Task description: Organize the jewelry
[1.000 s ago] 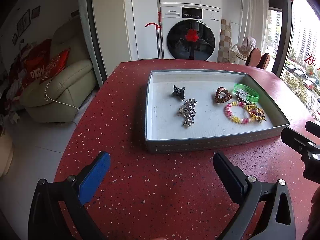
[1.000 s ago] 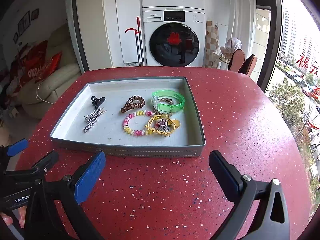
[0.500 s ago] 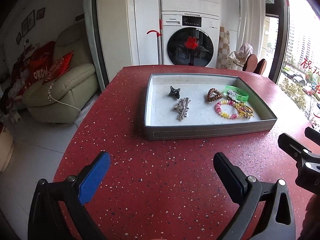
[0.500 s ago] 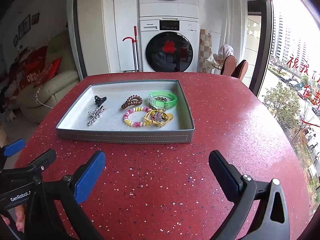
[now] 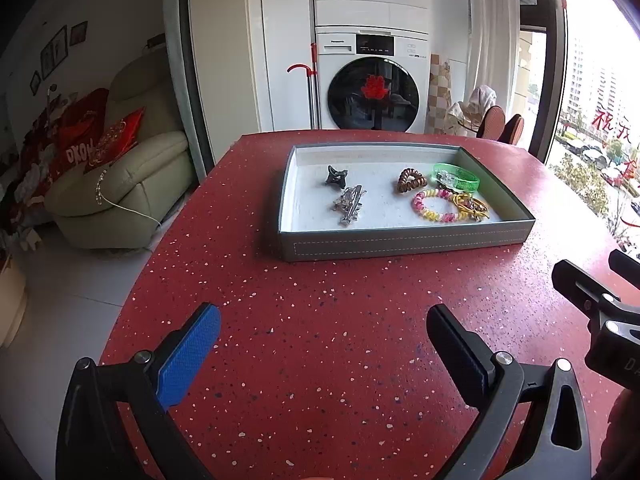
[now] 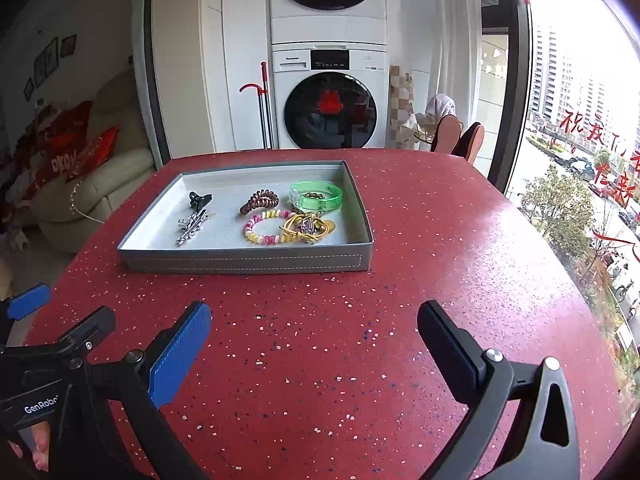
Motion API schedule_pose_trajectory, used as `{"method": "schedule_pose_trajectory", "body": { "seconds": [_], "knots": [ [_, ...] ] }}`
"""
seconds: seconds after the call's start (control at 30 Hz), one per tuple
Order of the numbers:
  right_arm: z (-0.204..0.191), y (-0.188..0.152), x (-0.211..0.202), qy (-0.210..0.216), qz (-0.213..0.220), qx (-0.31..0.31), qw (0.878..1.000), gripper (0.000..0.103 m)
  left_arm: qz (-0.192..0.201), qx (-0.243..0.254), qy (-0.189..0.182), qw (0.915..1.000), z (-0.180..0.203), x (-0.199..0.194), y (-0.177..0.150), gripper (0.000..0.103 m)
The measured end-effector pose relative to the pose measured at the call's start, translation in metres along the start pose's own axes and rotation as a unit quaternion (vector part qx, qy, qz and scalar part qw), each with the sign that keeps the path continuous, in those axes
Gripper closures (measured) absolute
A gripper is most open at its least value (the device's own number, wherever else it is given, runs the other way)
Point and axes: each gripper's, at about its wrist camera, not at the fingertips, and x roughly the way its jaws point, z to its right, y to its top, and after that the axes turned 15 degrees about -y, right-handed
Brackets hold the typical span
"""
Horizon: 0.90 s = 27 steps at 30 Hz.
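Your grey tray (image 6: pixel 248 258) sits on the red speckled table (image 6: pixel 400 320), at 12 o'clock from both grippers and well apart from them. Inside it: black claw clip (image 6: pixel 199 199) and silver hair clip (image 6: pixel 192 227) toward 9 o'clock; brown coil tie (image 6: pixel 259 201), green bangle (image 6: pixel 318 196), beaded bracelet (image 6: pixel 265 232) and yellow cord piece (image 6: pixel 310 227) crowded toward 3 o'clock, the last two touching. Your left gripper (image 5: pixel 320 350) and right gripper (image 6: pixel 314 342) both hang empty, jaws wide apart. Judged: no piece is in hand; either sorting is finished or not begun. Any next pick calls for a forward reach over the near wall, then separating the tangled cluster.
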Motion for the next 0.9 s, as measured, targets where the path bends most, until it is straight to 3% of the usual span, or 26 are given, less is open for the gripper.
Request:
{"method": "schedule_pose_trajectory", "body": {
  "seconds": [0.9],
  "knots": [
    [0.005,-0.0045,0.0001,-0.002,-0.004,0.004,1.0,0.0,0.003,-0.004,0.002,1.0,-0.004,-0.0056,-0.0032,0.0]
  ]
}}
